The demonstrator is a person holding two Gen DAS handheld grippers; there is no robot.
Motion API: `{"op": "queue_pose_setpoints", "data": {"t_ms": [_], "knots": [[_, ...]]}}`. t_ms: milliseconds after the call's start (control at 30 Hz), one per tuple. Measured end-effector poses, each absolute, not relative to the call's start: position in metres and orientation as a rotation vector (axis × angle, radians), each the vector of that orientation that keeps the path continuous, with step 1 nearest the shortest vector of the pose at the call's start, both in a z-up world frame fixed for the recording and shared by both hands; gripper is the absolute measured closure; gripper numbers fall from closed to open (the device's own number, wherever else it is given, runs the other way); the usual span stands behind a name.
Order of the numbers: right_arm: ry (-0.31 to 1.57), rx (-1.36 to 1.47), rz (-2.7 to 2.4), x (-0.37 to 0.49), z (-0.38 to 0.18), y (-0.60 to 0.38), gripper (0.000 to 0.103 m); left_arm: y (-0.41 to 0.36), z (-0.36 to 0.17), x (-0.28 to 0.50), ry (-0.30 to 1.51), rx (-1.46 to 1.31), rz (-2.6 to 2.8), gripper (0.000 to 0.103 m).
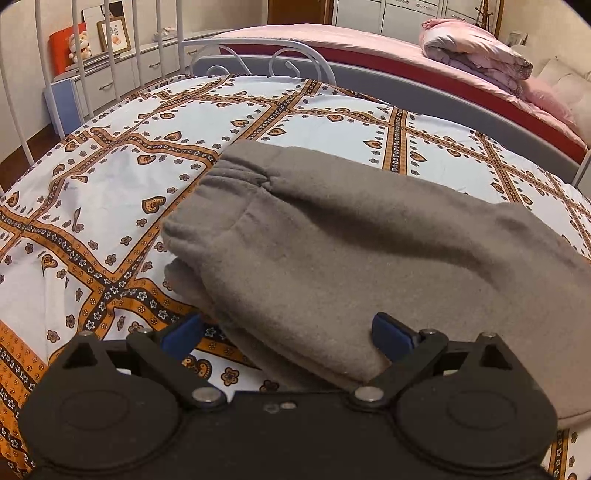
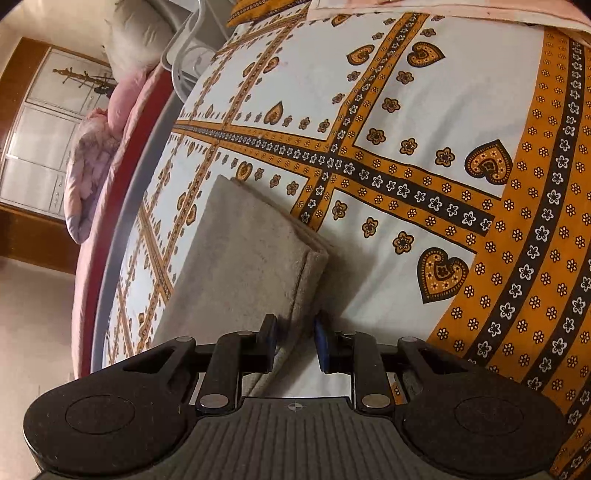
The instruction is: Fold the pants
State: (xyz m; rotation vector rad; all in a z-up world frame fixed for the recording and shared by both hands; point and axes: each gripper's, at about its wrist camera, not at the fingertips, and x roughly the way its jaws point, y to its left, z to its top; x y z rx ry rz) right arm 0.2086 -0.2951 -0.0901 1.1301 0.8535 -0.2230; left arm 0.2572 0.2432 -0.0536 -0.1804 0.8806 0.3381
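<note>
Grey fleece pants [image 1: 332,240] lie folded in a thick stack on my white bedsheet with orange-and-black heart bands [image 1: 110,184]. My left gripper [image 1: 288,332] is spread wide around the stack's near edge. My right gripper [image 2: 293,339] straddles a corner, seemingly not quite pinching.

No text, label, brand, number or sign can be read in either view. In the left wrist view, a framed picture [image 1: 113,36] leaning on the cabinet at the back wall carries a few dark marks above an orange shape, but they are too small and blurred to make out. Beside it, the red box [image 1: 63,47] behind a plush toy [image 1: 79,45] shows no legible print. The bedsheet [image 2: 461,110] bears only a pattern of hearts and flowers, no lettering.
</note>
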Motion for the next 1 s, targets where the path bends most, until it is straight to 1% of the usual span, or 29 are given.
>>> {"op": "queue_pose_setpoints", "data": {"t_ms": [200,233,267,400,467,633,800,900,1000], "knots": [[0.840,1.060,-0.185,0.226,-0.091,-0.292,0.080,0.235,-0.053,0.260,0.880,-0.168,0.308,0.011],[0.833,0.997,-0.181,0.228,-0.084,-0.288,0.089,0.233,-0.054,0.260,0.886,-0.155,0.303,0.011],[0.825,0.941,-0.177,0.230,-0.078,-0.283,0.091,0.230,-0.056,0.261,0.899,-0.142,0.294,0.010],[0.782,0.759,-0.188,0.229,-0.054,-0.257,0.093,0.230,-0.055,0.258,0.890,-0.128,0.285,0.010],[0.766,0.615,-0.192,0.233,-0.042,-0.238,0.093,0.234,-0.054,0.256,0.887,-0.139,0.288,0.010],[0.723,0.417,-0.167,0.238,-0.019,-0.195,0.093,0.243,-0.051,0.248,0.872,-0.142,0.280,0.010],[0.601,0.280,-0.071,0.248,0.022,-0.119,0.093,0.258,-0.046,0.235,0.839,-0.132,0.291,0.010],[0.533,0.212,0.026,0.260,0.044,-0.050,0.093,0.273,-0.044,0.225,0.824,-0.171,0.306,0.010],[0.508,0.134,0.155,0.263,0.049,0.033,0.093,0.288,-0.042,0.214,0.808,-0.206,0.327,0.010]]}}
